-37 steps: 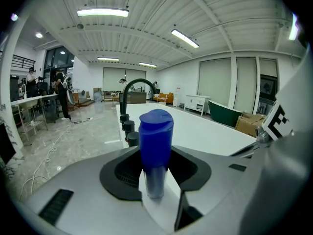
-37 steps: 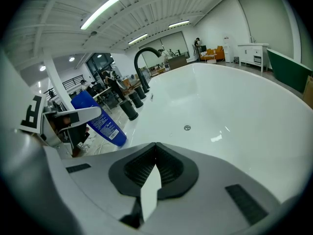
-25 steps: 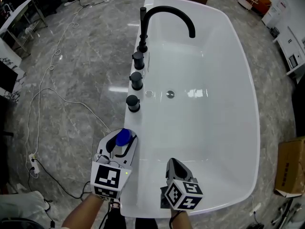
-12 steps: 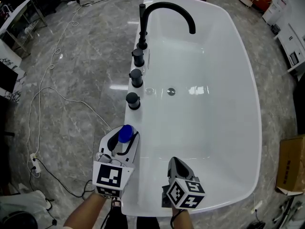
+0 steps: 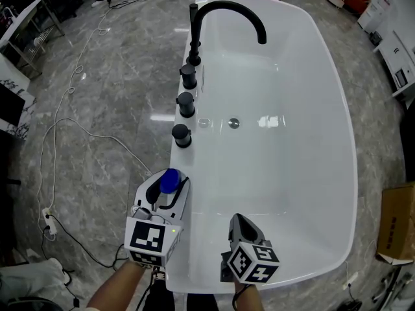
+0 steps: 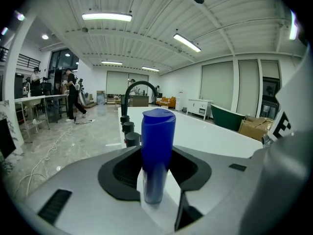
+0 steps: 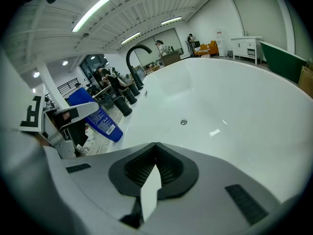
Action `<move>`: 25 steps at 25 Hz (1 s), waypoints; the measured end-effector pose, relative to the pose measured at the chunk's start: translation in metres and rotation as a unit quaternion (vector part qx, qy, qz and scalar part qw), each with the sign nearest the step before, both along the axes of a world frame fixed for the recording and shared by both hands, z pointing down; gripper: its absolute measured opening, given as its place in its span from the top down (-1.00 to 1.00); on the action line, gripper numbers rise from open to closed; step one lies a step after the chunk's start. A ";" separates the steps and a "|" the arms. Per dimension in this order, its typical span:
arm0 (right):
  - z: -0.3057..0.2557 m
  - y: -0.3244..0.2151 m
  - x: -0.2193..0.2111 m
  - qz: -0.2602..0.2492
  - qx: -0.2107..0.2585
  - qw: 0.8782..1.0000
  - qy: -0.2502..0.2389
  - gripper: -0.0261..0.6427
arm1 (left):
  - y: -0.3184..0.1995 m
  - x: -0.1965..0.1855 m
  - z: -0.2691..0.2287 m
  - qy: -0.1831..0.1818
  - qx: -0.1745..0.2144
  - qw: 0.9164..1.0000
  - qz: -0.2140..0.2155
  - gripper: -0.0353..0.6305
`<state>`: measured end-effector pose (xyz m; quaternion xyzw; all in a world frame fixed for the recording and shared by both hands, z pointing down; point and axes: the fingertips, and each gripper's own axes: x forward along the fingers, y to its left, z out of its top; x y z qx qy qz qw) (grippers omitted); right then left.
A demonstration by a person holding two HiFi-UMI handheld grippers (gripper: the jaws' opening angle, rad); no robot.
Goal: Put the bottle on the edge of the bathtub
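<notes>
1. Left claw (image 5: 167, 188) was clamped on the blue bottle (image 5: 169, 182) in the head view, at the left edge of the white bathtub (image 5: 285, 173), near a black knob (image 5: 181, 137). The right claw (image 5: 236, 220) hung over the tub.
2. In the left gripper view, the left claw (image 6: 156, 175) squeezed the bottle (image 6: 157, 136) from both sides. A black tap (image 6: 138, 88) stood behind.
3. In the right gripper view, the right claw (image 7: 155, 166) was pressed together with nothing in it. The bottle (image 7: 98, 120) leaned at the left.

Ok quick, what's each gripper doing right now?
Left gripper: closed on the blue bottle.
Right gripper: closed, holding nothing.
</notes>
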<state>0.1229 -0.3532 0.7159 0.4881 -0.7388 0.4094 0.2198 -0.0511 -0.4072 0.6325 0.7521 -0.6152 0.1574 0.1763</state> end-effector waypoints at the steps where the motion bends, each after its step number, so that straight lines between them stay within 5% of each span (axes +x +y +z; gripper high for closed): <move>1: 0.000 0.001 0.000 0.000 0.000 1.000 0.000 0.85 | 0.000 0.000 0.001 0.001 -0.001 1.000 0.001 0.39; 25: -0.011 0.000 0.005 0.008 0.004 1.000 -0.005 0.85 | 0.000 -0.004 -0.007 -0.005 0.005 1.000 -0.015 0.19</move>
